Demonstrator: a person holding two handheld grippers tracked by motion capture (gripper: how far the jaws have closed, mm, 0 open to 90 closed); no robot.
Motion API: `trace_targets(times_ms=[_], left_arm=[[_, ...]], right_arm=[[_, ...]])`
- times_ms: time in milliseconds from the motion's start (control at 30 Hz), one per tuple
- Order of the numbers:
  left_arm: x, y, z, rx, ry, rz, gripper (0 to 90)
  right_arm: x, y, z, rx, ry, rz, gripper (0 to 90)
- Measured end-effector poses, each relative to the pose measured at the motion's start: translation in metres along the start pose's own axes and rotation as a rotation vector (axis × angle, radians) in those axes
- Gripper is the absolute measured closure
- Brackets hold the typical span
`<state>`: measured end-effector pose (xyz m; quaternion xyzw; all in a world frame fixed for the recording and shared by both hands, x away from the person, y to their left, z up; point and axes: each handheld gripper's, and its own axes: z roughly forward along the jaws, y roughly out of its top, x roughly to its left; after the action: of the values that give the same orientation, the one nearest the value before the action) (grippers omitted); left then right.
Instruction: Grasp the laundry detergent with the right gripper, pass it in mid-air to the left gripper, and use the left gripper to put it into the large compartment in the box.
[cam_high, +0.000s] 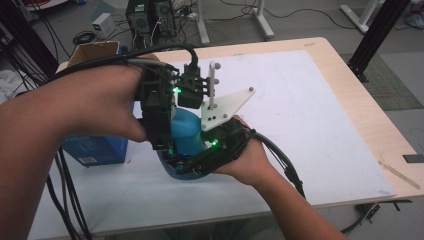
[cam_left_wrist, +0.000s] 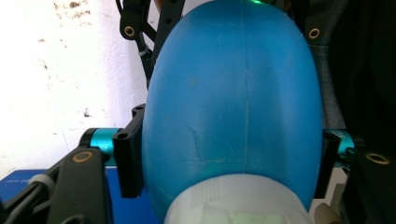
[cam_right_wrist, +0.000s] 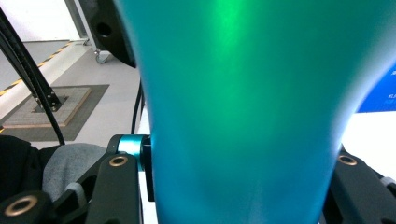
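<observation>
Over the white-topped bench (cam_high: 310, 120), a blue squeeze bulb (cam_high: 186, 131) is held between two hand-held tools, just right of a blue box (cam_high: 95, 149) at the bench's left edge. The right gripper (cam_high: 192, 167) pinches the bulb low down, apparently to steady it; the left gripper (cam_high: 162, 145) clamps its rounded body from above, seemingly to squeeze it.

Both forearms enter from bottom of high view and meet over table centre. Left hand (cam_high: 107, 102) wraps left gripper (cam_high: 162, 127), gripper pointing down. Right hand (cam_high: 250, 160) cups right gripper (cam_high: 200, 160) from below, lying roughly level, tips hard to make out. Both grippers' jaws clamped, pads pressing, grippers nearly touching each other.
</observation>
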<state>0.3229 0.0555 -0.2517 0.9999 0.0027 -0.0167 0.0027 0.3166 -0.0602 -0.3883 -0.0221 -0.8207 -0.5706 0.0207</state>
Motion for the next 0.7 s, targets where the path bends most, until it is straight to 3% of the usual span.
trace_targets(times_ms=[333,567,700], left_arm=[[0.0016,-0.0001,0.0015,0.003,0.003,-0.005,35.4],[0.0031,-0.0006,0.0016,-0.007,-0.029,-0.012,38.7],[0.0036,-0.0003,0.0024,-0.012,-0.047,-0.027,39.4]], right_arm=[[-0.0020,-0.0011,0.0014,-0.002,0.006,0.001,46.0],[-0.0031,-0.0017,0.0016,-0.001,0.014,-0.004,46.0],[-0.0039,-0.0024,0.0017,-0.004,0.041,-0.004,45.9]])
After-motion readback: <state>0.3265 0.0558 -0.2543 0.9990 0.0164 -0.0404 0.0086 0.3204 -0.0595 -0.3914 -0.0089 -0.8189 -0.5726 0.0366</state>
